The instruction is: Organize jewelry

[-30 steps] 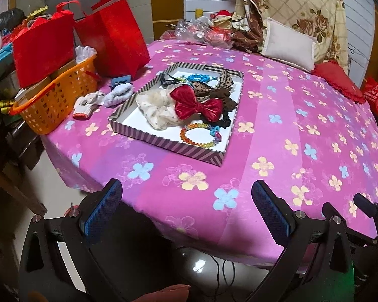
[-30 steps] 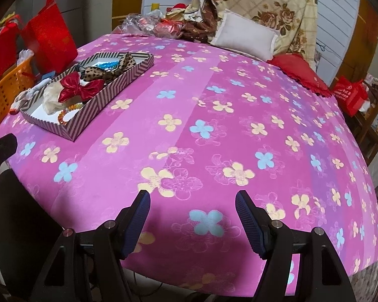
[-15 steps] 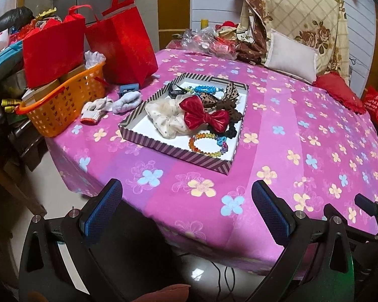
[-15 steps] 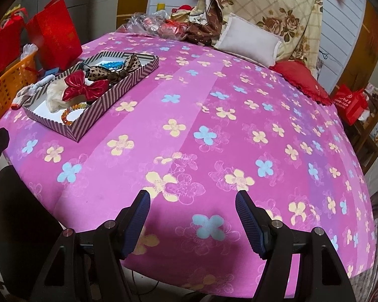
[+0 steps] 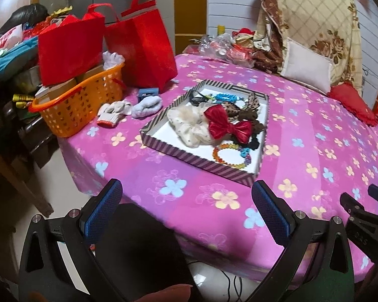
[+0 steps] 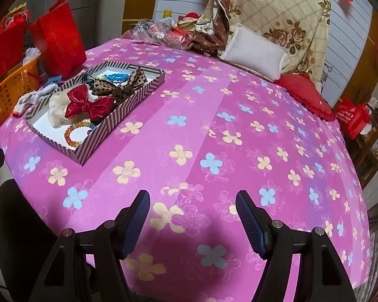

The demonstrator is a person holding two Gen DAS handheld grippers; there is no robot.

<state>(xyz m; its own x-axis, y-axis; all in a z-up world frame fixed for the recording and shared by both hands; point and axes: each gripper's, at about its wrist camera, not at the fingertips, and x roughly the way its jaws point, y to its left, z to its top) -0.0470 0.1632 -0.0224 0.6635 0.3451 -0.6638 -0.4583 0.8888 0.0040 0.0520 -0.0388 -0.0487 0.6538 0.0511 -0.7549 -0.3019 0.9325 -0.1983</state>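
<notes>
A striped shallow box (image 5: 224,170) (image 6: 138,95) lies on the pink flowered tablecloth. In it are a red bow (image 5: 226,125) (image 6: 88,105), a cream scrunchie (image 5: 189,125), a leopard-print bow (image 6: 121,85), a multicoloured bead bracelet (image 5: 230,156) (image 6: 76,132) and a blue bead bracelet (image 6: 117,76). My left gripper (image 5: 186,201) is open and empty, near the table's front edge, short of the box. My right gripper (image 6: 192,211) is open and empty over the cloth, to the right of the box.
An orange basket (image 5: 80,105) and two red bags (image 5: 143,42) stand left of the box, with white gloves (image 5: 113,112) beside them. A white cushion (image 6: 254,52), a red cushion (image 6: 305,95) and plastic-wrapped clutter (image 6: 158,31) lie at the table's far side.
Both grippers have moved forward and higher toward the table; the box appears closer and more from above. Both stay open. Nothing on the table has moved.
</notes>
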